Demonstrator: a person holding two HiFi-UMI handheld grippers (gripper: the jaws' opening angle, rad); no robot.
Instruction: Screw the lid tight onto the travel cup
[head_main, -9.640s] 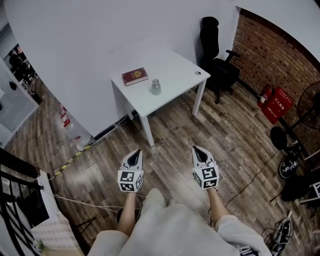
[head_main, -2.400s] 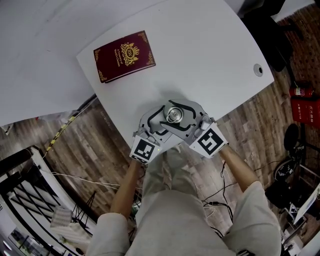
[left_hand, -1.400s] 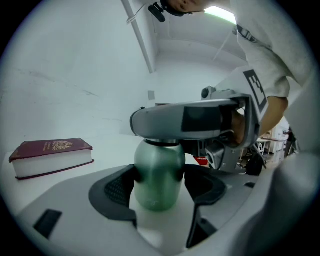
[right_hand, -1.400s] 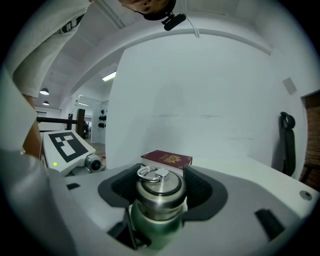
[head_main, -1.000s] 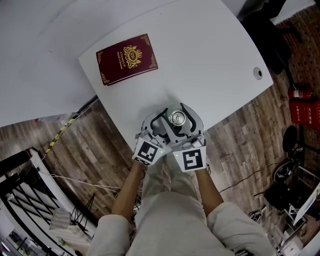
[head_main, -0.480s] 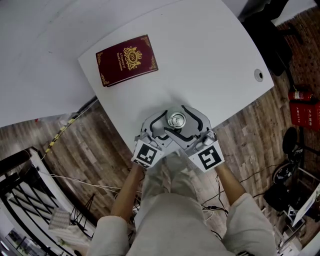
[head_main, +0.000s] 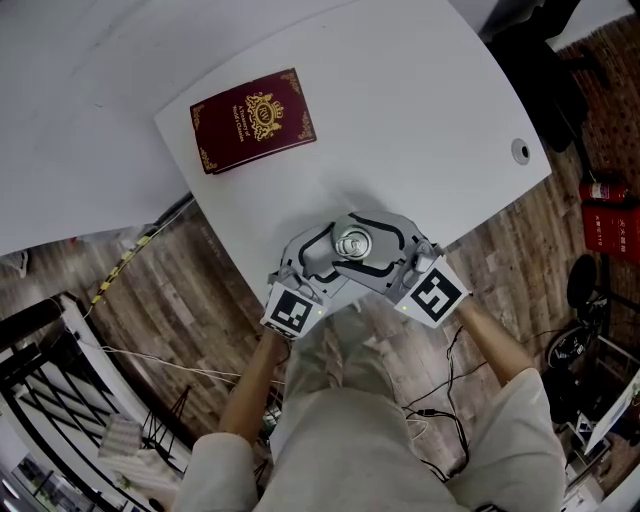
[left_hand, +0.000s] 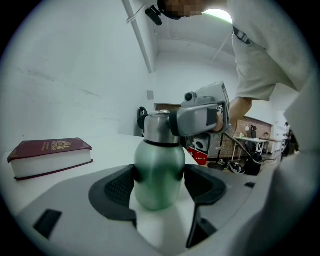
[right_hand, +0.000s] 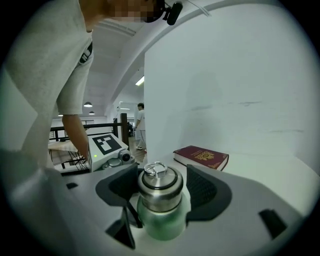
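The travel cup (left_hand: 158, 165) stands near the front edge of the worktop (head_main: 420, 110). The left gripper (left_hand: 160, 186) is clenched on its green body; hold it firm so the cup cannot spin. The right gripper (right_hand: 160, 189) has just been closing, its jaws flanking the steel lid (right_hand: 159, 180); the pads appear not yet to press. Seat them squarely, then turn level until resistance rises.

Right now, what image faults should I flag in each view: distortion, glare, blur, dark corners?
Head view: evenly lit and sharp; the wide lens bows the white table's edges. Left gripper view: black round vignette, heavy fisheye, a ceiling lamp flaring at top, the travel cup slightly soft. Right gripper view: same vignette and bend; the steel lid reads sharp.
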